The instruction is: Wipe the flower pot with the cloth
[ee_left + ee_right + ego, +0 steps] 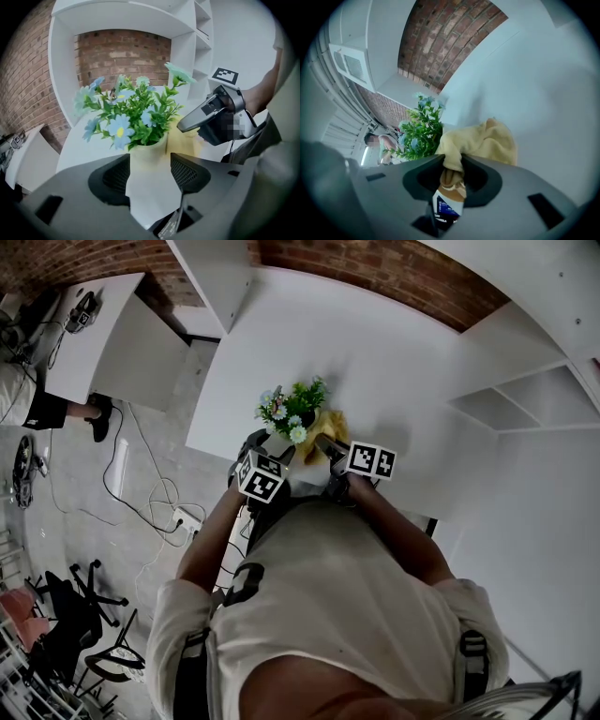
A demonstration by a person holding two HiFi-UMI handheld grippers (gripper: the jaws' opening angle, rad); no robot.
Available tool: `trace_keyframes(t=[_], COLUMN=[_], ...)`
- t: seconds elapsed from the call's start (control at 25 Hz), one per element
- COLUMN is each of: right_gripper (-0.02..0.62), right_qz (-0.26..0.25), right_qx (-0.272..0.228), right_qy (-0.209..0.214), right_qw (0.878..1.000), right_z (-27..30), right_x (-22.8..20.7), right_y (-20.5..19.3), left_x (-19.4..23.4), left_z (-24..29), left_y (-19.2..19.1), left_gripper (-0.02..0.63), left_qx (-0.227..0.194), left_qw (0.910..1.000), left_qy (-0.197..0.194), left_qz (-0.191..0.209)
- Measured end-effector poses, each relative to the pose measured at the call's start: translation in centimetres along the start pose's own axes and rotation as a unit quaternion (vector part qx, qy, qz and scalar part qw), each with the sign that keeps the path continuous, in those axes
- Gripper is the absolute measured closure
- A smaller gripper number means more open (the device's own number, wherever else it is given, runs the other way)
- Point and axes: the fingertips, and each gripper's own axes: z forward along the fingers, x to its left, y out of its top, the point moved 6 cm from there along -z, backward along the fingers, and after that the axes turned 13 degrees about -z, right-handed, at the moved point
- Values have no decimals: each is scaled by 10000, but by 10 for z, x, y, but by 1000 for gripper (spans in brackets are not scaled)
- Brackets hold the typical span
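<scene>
A white flower pot (pixel 147 161) with green leaves and pale blue flowers (pixel 126 117) stands between the jaws of my left gripper (pixel 149 172), whose pads press on its two sides. My right gripper (pixel 452 169) is shut on a bunched yellow cloth (pixel 483 143). The cloth lies against the pot's right side, yellow cloth (pixel 180 140) under the tip of the right gripper (pixel 187 125). In the head view the flowers (pixel 293 409) and cloth (pixel 330 427) sit just beyond both marker cubes, near the front edge of the white table (pixel 394 362).
White shelving (pixel 525 399) stands at the table's right, and a brick wall (pixel 394 268) runs behind it. Left of the table the floor holds cables (pixel 150 493), office chairs (pixel 84 606), another white desk (pixel 94 324) and a seated person (pixel 37 399).
</scene>
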Motion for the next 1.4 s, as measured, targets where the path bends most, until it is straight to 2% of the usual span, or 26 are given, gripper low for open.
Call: trace_keyframes(t=[0.12,0.2,0.32,0.44,0.64,0.8,0.92,1.04,1.2,1.4], right_gripper=[497,497,497,497,502,505,505,503,497,497], right_qz=[-9,-40,-85,-70,-116,-134,-117,-217,-311,-431], right_qx=[-152,-237,-310,-348,-211,7,57,110,93,28], right_qy=[-10,-30,-62,-86,-92,-51,-22,-29,-6,-57], right_qw=[9999,9997,9995,9993,9997,9999,9999,9997,9995,9990], right_z=[-3,-3,0,3,4,5,4,0,-1,-1], right_x=[-6,-9,-10,-10,-8,-4,-5,-8,-11,-16], right_y=[13,21,29,31,21,5,1,2,12,25], left_x=[25,33,31,23,12,-1,-8,-12,4,18], left_z=[-1,3,9,13,12,11,9,7,1,6], left_y=[8,14,20,21,17,15,10,6,8,12], left_gripper=[310,301,299,325,325,325,325,325,325,325], left_qx=[-89,-70,-4,-21,-168,-225,-243,-120,-27,222], left_qw=[9999,9994,9973,9965,9985,9993,9983,9995,9995,9953], left_qy=[-32,-241,-565,-643,-489,-40,54,-95,-269,-417], left_qz=[129,255,465,527,186,-311,-533,-259,173,848])
